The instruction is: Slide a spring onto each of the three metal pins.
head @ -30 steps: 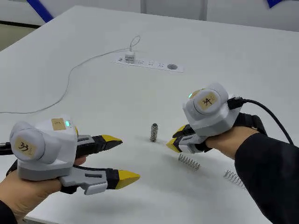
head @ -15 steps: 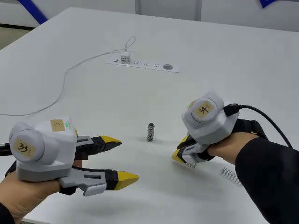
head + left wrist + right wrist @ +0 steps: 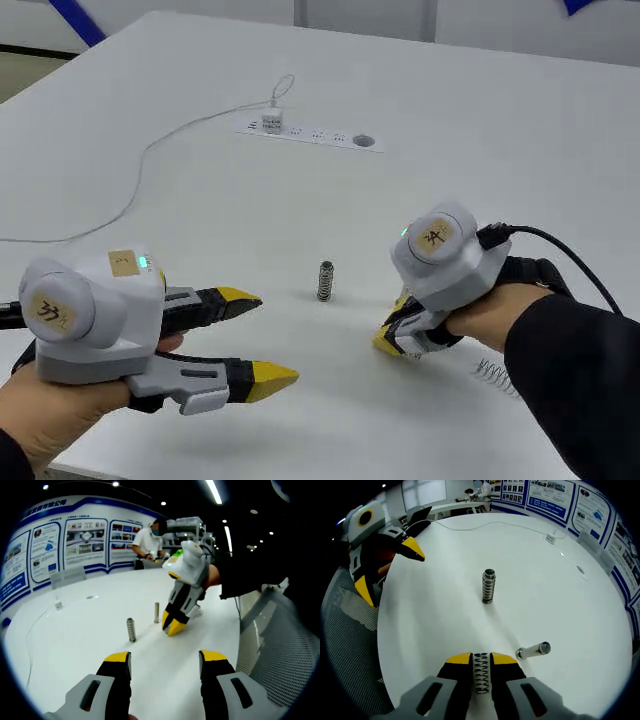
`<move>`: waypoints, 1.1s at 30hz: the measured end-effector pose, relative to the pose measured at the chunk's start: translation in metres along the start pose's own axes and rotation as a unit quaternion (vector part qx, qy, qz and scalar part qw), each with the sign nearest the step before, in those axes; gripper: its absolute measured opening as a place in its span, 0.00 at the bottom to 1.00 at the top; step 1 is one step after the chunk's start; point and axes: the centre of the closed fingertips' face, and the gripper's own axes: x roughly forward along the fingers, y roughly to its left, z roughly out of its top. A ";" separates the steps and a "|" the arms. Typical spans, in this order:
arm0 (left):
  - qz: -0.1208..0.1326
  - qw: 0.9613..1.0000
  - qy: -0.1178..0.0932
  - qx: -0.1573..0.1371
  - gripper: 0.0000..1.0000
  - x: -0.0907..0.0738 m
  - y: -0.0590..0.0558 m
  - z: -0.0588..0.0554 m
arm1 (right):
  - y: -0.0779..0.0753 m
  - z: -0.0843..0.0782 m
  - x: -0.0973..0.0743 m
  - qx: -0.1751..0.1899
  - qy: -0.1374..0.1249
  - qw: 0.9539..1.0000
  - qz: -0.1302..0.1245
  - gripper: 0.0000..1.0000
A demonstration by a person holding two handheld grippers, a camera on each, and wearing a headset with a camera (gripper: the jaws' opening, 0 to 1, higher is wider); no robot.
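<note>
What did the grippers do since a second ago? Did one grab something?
The right hand-held gripper dropped down to the table and closed on the loose spring that lay just below it. The left hand-held gripper stayed open, where it was. The pin already wearing a spring stayed standing, and the other loose spring stayed put.

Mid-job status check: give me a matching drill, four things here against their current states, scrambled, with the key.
Things
1. left tongs
2. right tongs
3. pin nearer the left tongs
4. loose spring

States
A. lying flat on the table
B. open, holding nothing
C. shut on a spring
D. upright, already sleeved

Pairs: 1-B, 2-C, 3-D, 4-A
</note>
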 end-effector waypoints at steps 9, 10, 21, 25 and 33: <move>0.000 1.000 0.001 0.000 0.55 0.000 0.001 0.000 | 0.000 0.001 -0.001 0.005 -0.001 1.000 0.001 0.12; 0.000 1.000 0.001 0.001 0.55 0.000 0.000 0.000 | 0.000 0.003 -0.003 0.004 -0.004 1.000 -0.002 0.12; -0.005 1.000 0.004 0.008 0.55 0.002 -0.001 0.001 | -0.005 0.012 -0.017 0.011 -0.028 0.999 -0.013 0.12; -0.008 1.000 0.005 0.012 0.55 0.003 -0.002 0.003 | -0.006 0.013 -0.021 0.012 -0.033 0.999 -0.017 0.12; -0.013 1.000 0.008 0.018 0.55 0.005 -0.005 0.005 | -0.008 0.014 -0.030 0.016 -0.043 0.999 -0.024 0.12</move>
